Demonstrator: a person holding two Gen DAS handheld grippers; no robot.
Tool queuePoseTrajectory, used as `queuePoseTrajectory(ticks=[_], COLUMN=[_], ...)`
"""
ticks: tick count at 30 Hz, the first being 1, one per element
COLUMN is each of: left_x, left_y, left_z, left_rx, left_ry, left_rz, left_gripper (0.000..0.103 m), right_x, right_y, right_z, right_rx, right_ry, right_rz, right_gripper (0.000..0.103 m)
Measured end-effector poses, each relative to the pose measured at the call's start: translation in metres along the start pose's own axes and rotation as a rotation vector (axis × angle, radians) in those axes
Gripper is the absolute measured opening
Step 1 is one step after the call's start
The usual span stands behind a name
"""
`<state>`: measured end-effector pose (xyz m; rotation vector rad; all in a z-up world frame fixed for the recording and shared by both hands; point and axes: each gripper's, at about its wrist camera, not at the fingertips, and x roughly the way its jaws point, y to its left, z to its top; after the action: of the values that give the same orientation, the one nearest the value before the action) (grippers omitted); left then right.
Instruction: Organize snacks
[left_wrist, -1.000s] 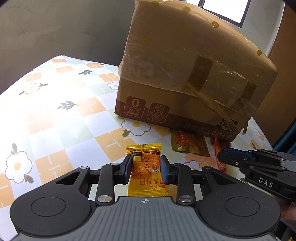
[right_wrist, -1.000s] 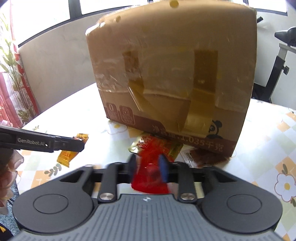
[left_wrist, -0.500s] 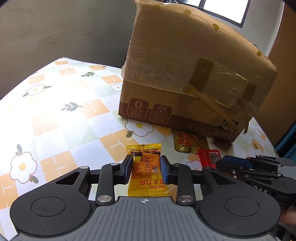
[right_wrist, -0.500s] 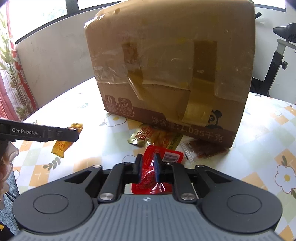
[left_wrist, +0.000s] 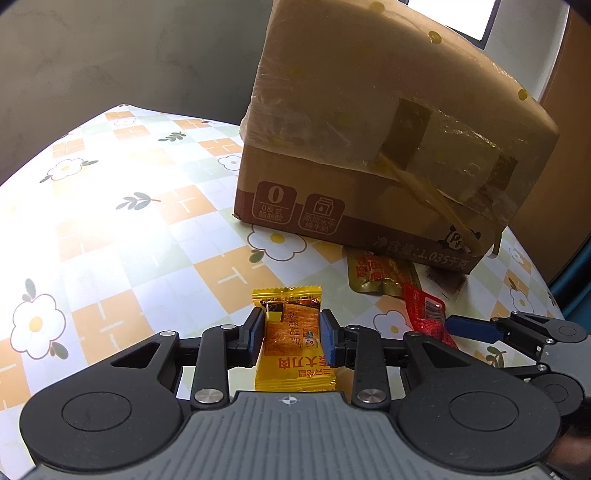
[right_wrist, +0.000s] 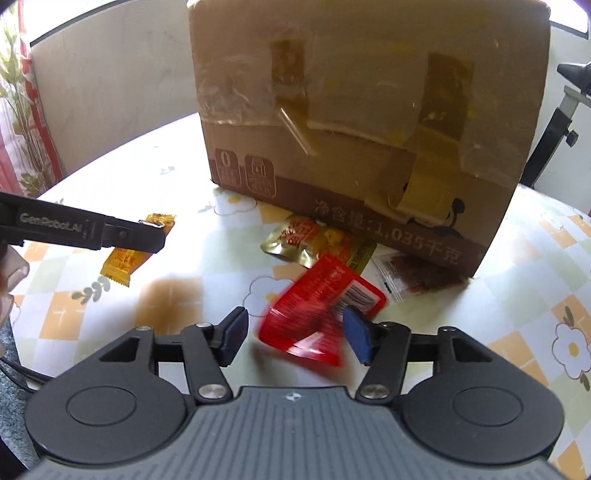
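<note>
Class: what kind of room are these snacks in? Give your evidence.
Probably a home dining or living room: a table with a flower-print cloth, a reused taped cardboard box, and what looks like exercise equipment by a window.

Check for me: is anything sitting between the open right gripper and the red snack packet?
Nothing visible does. The red snack packet lies flat on the table, blurred, right in the gap of the open right gripper, near its right finger. The gold pouch and the cardboard box lie beyond it.

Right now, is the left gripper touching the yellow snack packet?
Touching. The left wrist view shows the left gripper with both blue pads pressed against the yellow snack packet.
</note>
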<state>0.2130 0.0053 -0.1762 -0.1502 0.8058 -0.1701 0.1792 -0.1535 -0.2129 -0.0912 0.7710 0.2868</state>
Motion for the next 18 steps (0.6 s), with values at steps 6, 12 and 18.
queuePoseTrajectory(ticks=[6,12,18], left_x=[0.004,0.005,0.005], left_y=[0.002,0.003,0.003], left_z=[0.0,0.0,0.0], left_rx=[-0.009,-0.013,-0.013], left_ry=[0.01,0.01,0.011], left_rz=[0.008,0.011,0.009], left_gripper=[0.034,0.034,0.034], right_x=[0.009,0.015,0.007], right_y=[0.0,0.005,0.006], right_z=[0.004,0.005,0.0], right_rx=[-0.001,-0.058,-0.061], right_ry=[-0.002,-0.006,0.004], right_rz=[-0.006,-0.02,-0.055], right_gripper=[0.062,0.062,0.059])
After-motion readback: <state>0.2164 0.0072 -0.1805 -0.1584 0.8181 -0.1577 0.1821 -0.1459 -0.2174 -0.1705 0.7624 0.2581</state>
